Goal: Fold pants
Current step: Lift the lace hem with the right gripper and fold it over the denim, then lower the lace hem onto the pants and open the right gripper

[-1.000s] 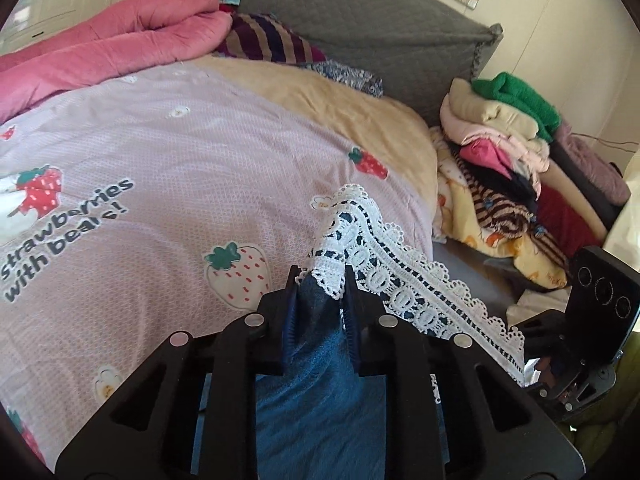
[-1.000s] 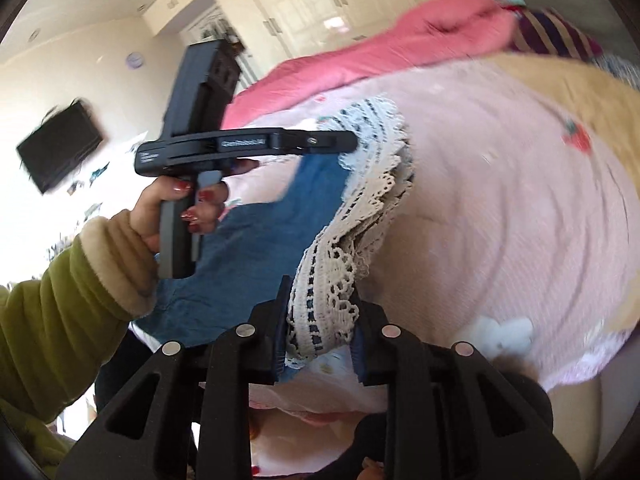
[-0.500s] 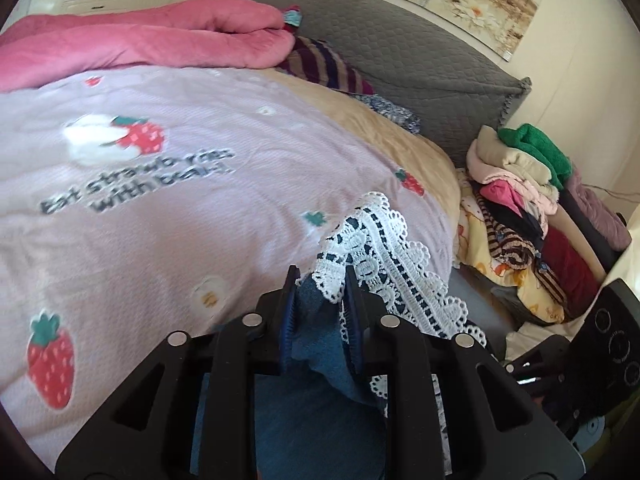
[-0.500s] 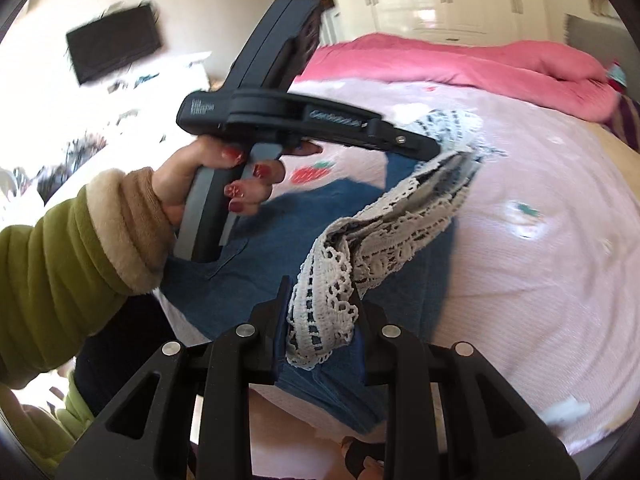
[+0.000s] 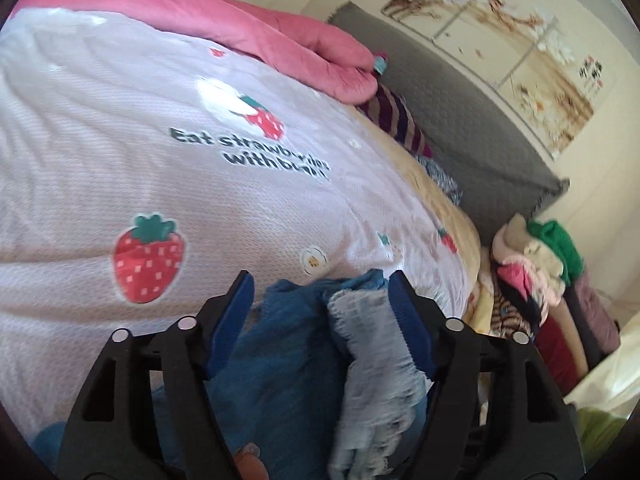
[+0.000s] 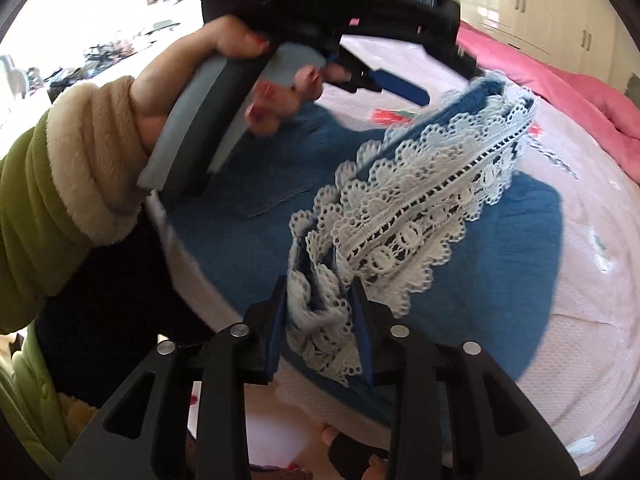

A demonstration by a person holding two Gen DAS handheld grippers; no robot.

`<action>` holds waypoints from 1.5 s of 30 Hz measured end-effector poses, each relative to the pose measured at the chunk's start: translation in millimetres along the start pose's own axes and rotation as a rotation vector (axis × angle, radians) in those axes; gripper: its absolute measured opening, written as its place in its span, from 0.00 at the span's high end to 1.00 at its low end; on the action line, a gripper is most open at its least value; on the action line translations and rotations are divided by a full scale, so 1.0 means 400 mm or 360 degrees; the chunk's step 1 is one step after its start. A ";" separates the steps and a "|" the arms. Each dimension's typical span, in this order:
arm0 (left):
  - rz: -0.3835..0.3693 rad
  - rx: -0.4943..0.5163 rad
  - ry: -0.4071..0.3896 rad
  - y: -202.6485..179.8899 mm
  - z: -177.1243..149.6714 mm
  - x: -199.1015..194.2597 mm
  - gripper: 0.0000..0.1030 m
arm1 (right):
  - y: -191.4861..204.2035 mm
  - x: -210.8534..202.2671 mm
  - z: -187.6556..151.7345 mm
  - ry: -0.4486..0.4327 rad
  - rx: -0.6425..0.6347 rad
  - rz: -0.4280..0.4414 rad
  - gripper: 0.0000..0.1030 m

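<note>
The pants are blue denim with a white lace hem. They lie folded over near the bed's front edge on the pink strawberry sheet. My left gripper is open, its jaws wide apart, with the denim and lace lying loose between them. In the right wrist view the left gripper sits at the far end of the hem. My right gripper is shut on the near end of the lace hem.
A pink duvet lies along the far side of the bed. A grey headboard and striped pillow are at the head. A pile of clothes stands beside the bed. Wardrobes stand behind.
My left gripper has opened and let go of the hem corner. Both grippers have carried the hem forward over the pants, lower toward the bed.
</note>
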State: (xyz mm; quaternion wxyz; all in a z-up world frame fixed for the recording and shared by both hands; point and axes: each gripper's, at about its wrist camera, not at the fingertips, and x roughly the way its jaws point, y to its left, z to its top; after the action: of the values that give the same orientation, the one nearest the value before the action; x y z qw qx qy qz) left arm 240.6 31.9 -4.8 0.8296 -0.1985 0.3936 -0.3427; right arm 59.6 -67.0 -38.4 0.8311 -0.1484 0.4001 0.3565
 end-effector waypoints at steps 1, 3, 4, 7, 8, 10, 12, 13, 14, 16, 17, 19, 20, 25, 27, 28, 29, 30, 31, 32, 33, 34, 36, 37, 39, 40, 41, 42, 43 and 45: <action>-0.0016 -0.0030 -0.0018 0.006 -0.002 -0.014 0.33 | 0.011 0.003 -0.001 0.0002 -0.0016 0.0014 0.61; -0.0029 -0.0089 -0.0063 0.015 -0.011 -0.045 0.30 | 0.025 0.000 -0.001 -0.0023 -0.0013 0.0073 0.48; -0.0010 -0.0089 -0.0062 0.016 -0.020 -0.054 0.30 | 0.025 -0.006 -0.004 -0.0037 -0.0007 0.0098 0.48; 0.0019 -0.0072 -0.0054 0.012 -0.041 -0.069 0.30 | 0.001 -0.046 -0.004 -0.0088 0.0046 0.0150 0.48; 0.0014 -0.0077 -0.0036 0.012 -0.049 -0.069 0.30 | -0.021 -0.068 -0.008 -0.0122 0.0086 0.0157 0.48; 0.0017 -0.0091 -0.0021 0.012 -0.066 -0.070 0.30 | -0.066 -0.097 -0.004 -0.0178 0.0178 0.0130 0.47; 0.0023 -0.0083 -0.0002 0.010 -0.080 -0.066 0.30 | -0.142 -0.129 0.005 -0.0224 0.0283 0.0005 0.43; 0.0046 -0.0072 0.0011 0.003 -0.088 -0.064 0.30 | -0.172 -0.137 0.006 -0.0231 0.0315 -0.0060 0.43; 0.0078 -0.0035 0.0025 -0.013 -0.098 -0.062 0.30 | -0.213 -0.143 0.009 -0.0232 0.0354 -0.0138 0.43; 0.0152 0.0036 0.0005 -0.041 -0.116 -0.065 0.30 | -0.278 -0.144 0.017 -0.0224 0.0416 -0.0244 0.43; 0.0189 0.0091 -0.0002 -0.063 -0.130 -0.068 0.30 | -0.308 -0.136 0.028 -0.0204 0.0433 -0.0318 0.43; 0.0239 0.0131 -0.0010 -0.087 -0.154 -0.071 0.30 | -0.356 -0.119 0.050 -0.0177 0.0435 -0.0405 0.43; 0.0276 0.0159 -0.0009 -0.102 -0.169 -0.071 0.30 | -0.372 -0.110 0.057 -0.0165 0.0439 -0.0427 0.43; 0.0453 0.0315 -0.0039 -0.152 -0.243 -0.085 0.30 | -0.451 -0.044 0.101 -0.0086 0.0466 -0.0341 0.43; 0.0449 0.0339 -0.0052 -0.168 -0.268 -0.091 0.30 | -0.471 -0.009 0.113 -0.0057 0.0516 -0.0298 0.43; 0.0430 0.0348 -0.0060 -0.178 -0.274 -0.091 0.32 | -0.475 0.001 0.115 -0.0044 0.0541 -0.0280 0.44; 0.0414 0.0386 -0.0063 -0.194 -0.285 -0.092 0.32 | -0.473 0.020 0.124 -0.0006 0.0566 -0.0238 0.60; 0.0419 0.0460 -0.0075 -0.213 -0.296 -0.093 0.33 | -0.474 0.037 0.132 0.0025 0.0576 -0.0212 0.85; 0.0437 0.0523 -0.0087 -0.229 -0.305 -0.091 0.35 | -0.480 0.048 0.127 0.0041 0.0591 -0.0222 0.86; 0.0445 0.0575 -0.0091 -0.242 -0.313 -0.089 0.35 | -0.484 0.054 0.127 0.0046 0.0597 -0.0236 0.86; 0.0430 0.0588 -0.0075 -0.247 -0.317 -0.082 0.36 | -0.490 0.059 0.121 0.0061 0.0601 -0.0259 0.85; 0.0410 0.0580 -0.0043 -0.246 -0.322 -0.073 0.38 | -0.497 0.065 0.115 0.0067 0.0616 -0.0274 0.81; 0.0402 0.0522 0.0064 -0.227 -0.341 -0.044 0.41 | -0.503 0.071 0.105 0.0063 0.0639 -0.0274 0.74; 0.0411 0.0498 0.0109 -0.215 -0.351 -0.029 0.41 | -0.500 0.071 0.104 0.0057 0.0621 -0.0282 0.73; 0.0486 0.0450 0.0199 -0.195 -0.382 -0.008 0.41 | -0.491 0.073 0.103 0.0048 0.0576 -0.0314 0.66; 0.0490 0.0434 0.0204 -0.188 -0.392 -0.008 0.41 | -0.488 0.071 0.103 0.0045 0.0565 -0.0328 0.65; 0.0489 0.0430 0.0208 -0.187 -0.396 -0.011 0.41 | -0.490 0.067 0.101 0.0038 0.0567 -0.0340 0.59; 0.0489 0.0430 0.0216 -0.189 -0.397 -0.012 0.41 | -0.490 0.053 0.100 0.0017 0.0577 -0.0360 0.52; 0.0479 0.0424 0.0223 -0.186 -0.399 -0.015 0.41 | -0.490 0.039 0.098 -0.0010 0.0590 -0.0362 0.50; 0.0450 0.0405 0.0233 -0.178 -0.407 -0.023 0.41 | -0.478 -0.018 0.084 -0.0121 0.0621 -0.0330 0.49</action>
State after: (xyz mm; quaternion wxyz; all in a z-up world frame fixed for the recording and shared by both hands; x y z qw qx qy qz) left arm 78.7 -20.2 -56.7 0.8571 -0.0095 0.4303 -0.2831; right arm 211.4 -186.9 -18.9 0.8908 -0.0116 0.4126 0.1901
